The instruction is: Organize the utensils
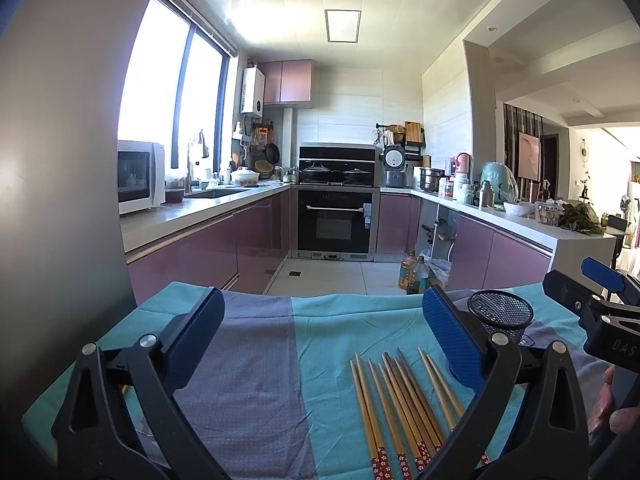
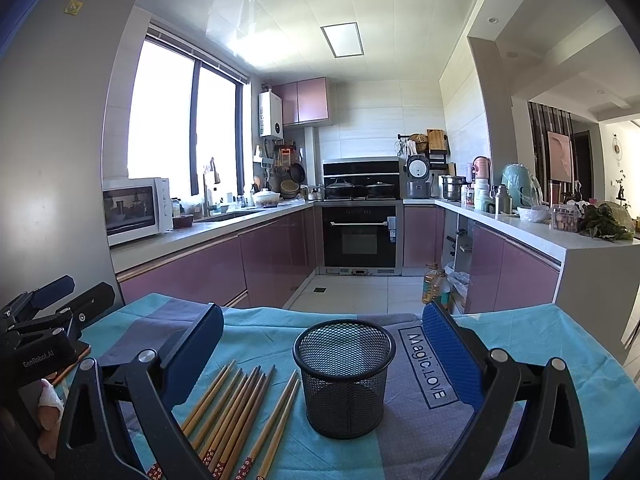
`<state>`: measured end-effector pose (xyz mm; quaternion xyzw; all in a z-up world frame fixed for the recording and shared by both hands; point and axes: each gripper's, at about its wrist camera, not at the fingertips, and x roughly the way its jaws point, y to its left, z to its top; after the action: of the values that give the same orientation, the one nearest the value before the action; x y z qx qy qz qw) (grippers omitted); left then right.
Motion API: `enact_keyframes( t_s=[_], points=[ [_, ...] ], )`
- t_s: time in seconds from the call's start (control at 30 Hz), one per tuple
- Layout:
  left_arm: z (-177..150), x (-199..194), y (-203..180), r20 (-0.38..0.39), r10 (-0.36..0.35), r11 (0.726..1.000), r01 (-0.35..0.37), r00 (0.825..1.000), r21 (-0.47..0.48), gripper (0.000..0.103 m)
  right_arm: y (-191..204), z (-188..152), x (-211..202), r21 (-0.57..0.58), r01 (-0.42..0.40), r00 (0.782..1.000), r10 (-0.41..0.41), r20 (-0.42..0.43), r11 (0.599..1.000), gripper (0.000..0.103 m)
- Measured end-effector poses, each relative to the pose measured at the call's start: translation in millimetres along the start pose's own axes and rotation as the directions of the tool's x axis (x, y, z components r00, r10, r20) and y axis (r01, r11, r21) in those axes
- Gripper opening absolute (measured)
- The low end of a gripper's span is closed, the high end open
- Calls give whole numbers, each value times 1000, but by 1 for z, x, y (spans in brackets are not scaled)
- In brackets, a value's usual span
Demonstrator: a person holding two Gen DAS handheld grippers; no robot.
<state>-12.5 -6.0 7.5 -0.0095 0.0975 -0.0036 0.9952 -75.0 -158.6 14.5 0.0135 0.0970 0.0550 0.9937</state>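
I hold both tongs spread wide, left gripper (image 1: pixel 320 344) above bamboo chopsticks (image 1: pixel 404 404), right gripper (image 2: pixel 324 356) framing mesh cup (image 2: pixel 344 376) on blue cloth (image 2: pixel 560 352)

chopsticks (image 2: pixel 236 416): bamboo, red ends, lying loose side by side | cup (image 2: pixel 344 376): black mesh, upright, empty, just right of them

Bare cloth (image 1: pixel 248 380) left of chopsticks (image 1: pixel 400 404)
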Motion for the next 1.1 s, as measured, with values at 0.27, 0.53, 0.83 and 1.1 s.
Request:
enact_keyframes(
  t_s=[0.27,0.53,0.83,1.1],
  points=[
    [0,0,0,5,1,1000,-1,1000,2,98,0,0,0,1,0,1000,0,1,1000,96],
    [1,0,0,5,2,1000,-2,1000,3,98,0,1,0,2,-1,1000,1,2,1000,96],
    [2,0,0,8,4,1000,-4,1000,4,98,0,1,0,3,-2,1000,2,4,1000,96],
    [2,0,0,10,5,1000,-5,1000,5,98,0,1,0,3,0,1000,0,4,1000,96]
  ],
)
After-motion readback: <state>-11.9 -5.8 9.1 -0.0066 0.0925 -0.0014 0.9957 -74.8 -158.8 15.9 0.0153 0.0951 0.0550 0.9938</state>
